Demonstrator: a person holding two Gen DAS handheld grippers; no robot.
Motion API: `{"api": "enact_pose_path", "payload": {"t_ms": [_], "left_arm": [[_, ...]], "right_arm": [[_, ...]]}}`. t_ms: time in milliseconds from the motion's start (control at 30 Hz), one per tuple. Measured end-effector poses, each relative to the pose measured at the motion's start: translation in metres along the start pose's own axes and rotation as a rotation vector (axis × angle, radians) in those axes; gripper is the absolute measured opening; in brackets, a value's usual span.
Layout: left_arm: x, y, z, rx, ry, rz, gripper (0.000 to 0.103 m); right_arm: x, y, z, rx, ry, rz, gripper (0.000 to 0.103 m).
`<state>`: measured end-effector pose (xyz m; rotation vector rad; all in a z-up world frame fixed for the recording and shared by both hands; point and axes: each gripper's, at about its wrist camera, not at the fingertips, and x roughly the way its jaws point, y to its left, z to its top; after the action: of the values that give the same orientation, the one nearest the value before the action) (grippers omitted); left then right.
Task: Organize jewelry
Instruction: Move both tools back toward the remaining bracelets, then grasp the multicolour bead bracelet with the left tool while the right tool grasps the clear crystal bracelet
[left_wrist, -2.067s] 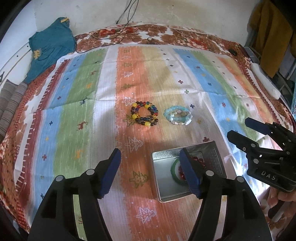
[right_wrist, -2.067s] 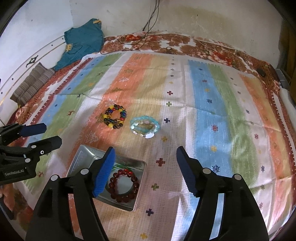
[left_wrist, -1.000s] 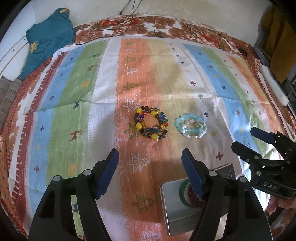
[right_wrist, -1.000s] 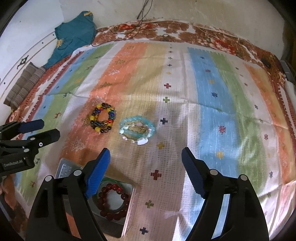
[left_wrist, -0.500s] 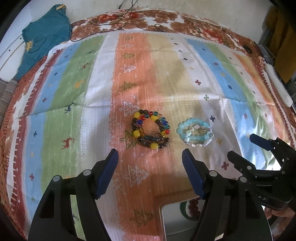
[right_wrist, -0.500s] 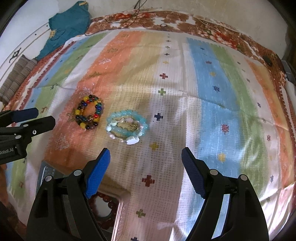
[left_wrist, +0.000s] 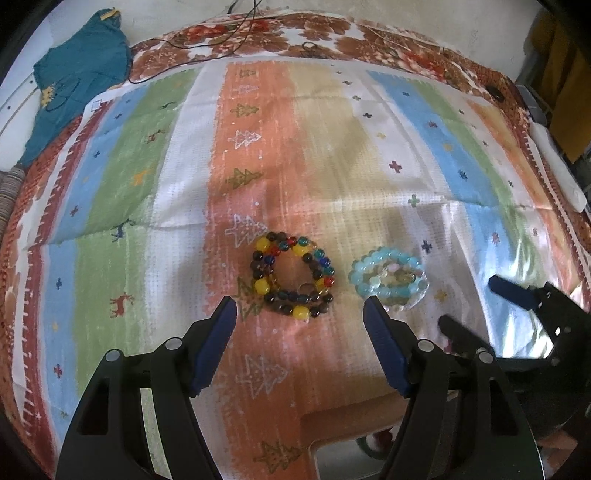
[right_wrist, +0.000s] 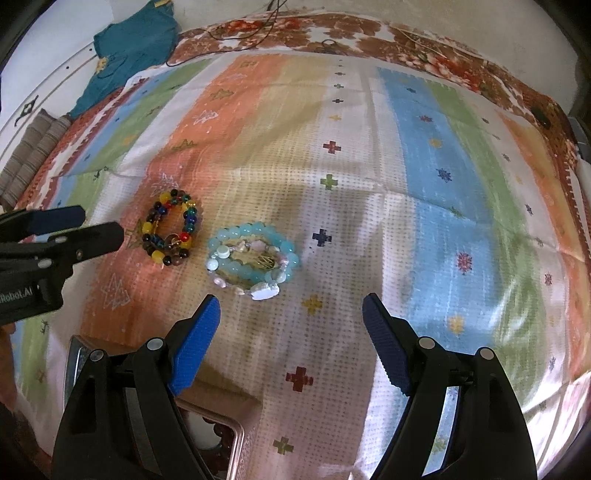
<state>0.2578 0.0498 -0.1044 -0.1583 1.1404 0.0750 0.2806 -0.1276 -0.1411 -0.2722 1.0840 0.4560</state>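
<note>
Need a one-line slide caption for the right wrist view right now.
Open right gripper above the striped cloth, blue bracelet just ahead, multicolour bracelet beside it.

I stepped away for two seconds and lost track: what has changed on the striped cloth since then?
Both grippers have come forward and down toward the bracelets. The left gripper now frames the multicoloured bracelet; the right gripper nears the light blue bracelet. The metal tin has slipped to the bottom edge of both views. Nothing was gripped; both jaws stay open, and the bracelets lie where they were.
</note>
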Motion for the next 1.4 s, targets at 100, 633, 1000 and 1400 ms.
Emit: {"api": "enact_pose_path", "payload": {"t_ms": [100,633,1000,1400], "left_arm": [[0.005,0.0,0.004,-0.006,0.004,0.002,0.071],[0.036,-0.002,0.018,0.014,0.04,-0.014,0.068],[0.059,-0.005,0.02,0.025,0.088,0.008,0.055],[0.075,-0.01,0.017,0.055,0.098,-0.022,0.037]], "right_arm": [[0.006,0.0,0.002,-0.001,0.009,0.006,0.079],[0.029,0.003,0.011,-0.015,0.055,-0.014,0.079],[0.036,0.003,0.019,-0.01,0.058,-0.013,0.064],[0.05,0.005,0.023,-0.01,0.094,0.024,0.033]]}}
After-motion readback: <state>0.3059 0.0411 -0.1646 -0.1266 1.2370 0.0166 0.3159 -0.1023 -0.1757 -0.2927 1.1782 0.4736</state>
